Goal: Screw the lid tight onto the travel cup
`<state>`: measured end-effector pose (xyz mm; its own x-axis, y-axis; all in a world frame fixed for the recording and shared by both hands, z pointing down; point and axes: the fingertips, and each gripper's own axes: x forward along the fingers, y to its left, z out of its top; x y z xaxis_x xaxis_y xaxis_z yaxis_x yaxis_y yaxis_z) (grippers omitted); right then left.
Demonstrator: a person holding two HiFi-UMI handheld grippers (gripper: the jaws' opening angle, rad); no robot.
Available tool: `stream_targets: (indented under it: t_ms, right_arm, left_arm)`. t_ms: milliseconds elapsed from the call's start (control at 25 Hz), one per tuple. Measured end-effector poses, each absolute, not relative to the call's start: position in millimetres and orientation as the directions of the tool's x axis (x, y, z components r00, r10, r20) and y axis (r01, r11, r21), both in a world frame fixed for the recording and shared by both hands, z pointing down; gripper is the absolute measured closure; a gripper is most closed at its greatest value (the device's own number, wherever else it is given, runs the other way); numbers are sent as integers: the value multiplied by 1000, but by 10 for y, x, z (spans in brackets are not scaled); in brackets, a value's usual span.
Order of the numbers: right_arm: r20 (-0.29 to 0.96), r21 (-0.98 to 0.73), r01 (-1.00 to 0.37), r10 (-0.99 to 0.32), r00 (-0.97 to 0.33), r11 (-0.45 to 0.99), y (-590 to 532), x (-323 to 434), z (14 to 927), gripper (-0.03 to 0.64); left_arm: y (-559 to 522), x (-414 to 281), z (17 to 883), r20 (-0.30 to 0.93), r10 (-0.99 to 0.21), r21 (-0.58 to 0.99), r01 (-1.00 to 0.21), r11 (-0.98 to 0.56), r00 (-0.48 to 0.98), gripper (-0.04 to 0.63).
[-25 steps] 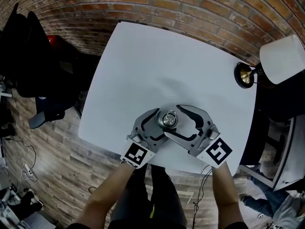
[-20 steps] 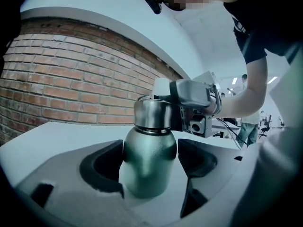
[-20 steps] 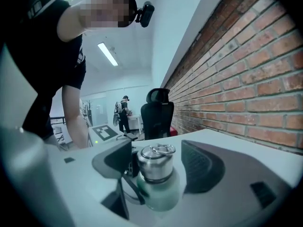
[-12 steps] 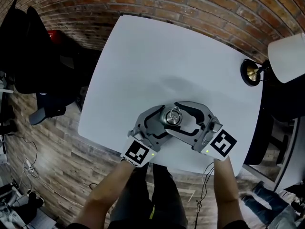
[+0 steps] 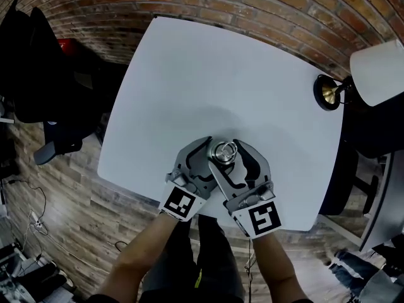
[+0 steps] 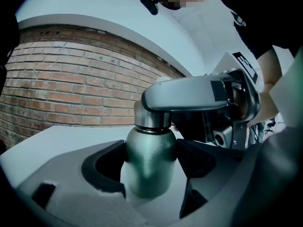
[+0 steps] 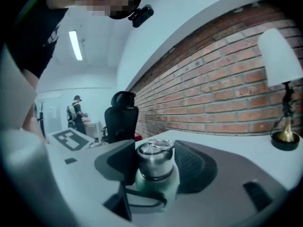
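Cup: standing upright on the white table, close to its near edge, with both grippers meeting around it.
Lid: sitting on the cup's neck, steel, with a ring lying flat on its top.
Left gripper: clamping the cup's green body below the neck, with a pad pressing on each side.
Right gripper: reaching in higher, at lid level, and crossing above the left gripper's jaws. Its jaws are standing apart with the lid between them and have just been closing in. The pads are lying just beside the lid and are not plainly pressing on it.
Hands: the person's forearms are coming in from the near edge, one behind each marker cube.
Lamp: standing on the table's far right corner, with a white shade and a brass base.
Surroundings: a brick wall is running behind the table, and a black chair is standing off its left side.
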<state>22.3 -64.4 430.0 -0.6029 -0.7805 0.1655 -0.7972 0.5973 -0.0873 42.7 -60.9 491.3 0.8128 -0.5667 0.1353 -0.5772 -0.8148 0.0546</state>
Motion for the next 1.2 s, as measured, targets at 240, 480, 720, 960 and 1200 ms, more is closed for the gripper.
stream_targets:
  t_ms: [240, 480, 720, 960, 1200]
  right_arm:
    - [140, -98, -883, -872, -469, 459, -655, 277, 4307, 350]
    - [149, -106, -812, -798, -583, 574, -604, 289, 4265, 331]
    - [188, -186, -500, -469, -863, 846, -527, 260, 4251, 313]
    - [256, -124, -327, -289, -923, 937, -574, 157, 4335, 313]
    - [183, -105, -413, -390, -902, 905, -572, 64, 4260, 347]
  left_arm:
    - [-606, 435, 4912, 137, -584, 59, -595, -802, 800, 247]
    - [-609, 441, 4914, 134, -585, 59, -596, -801, 800, 245]
    - [-599, 416, 4918, 140, -563, 59, -574, -817, 815, 245]
    - [-596, 455, 4911, 131, -534, 52, -543, -838, 835, 245]
    - [-582, 435, 4887, 135, -543, 49, -552, -832, 829, 245]
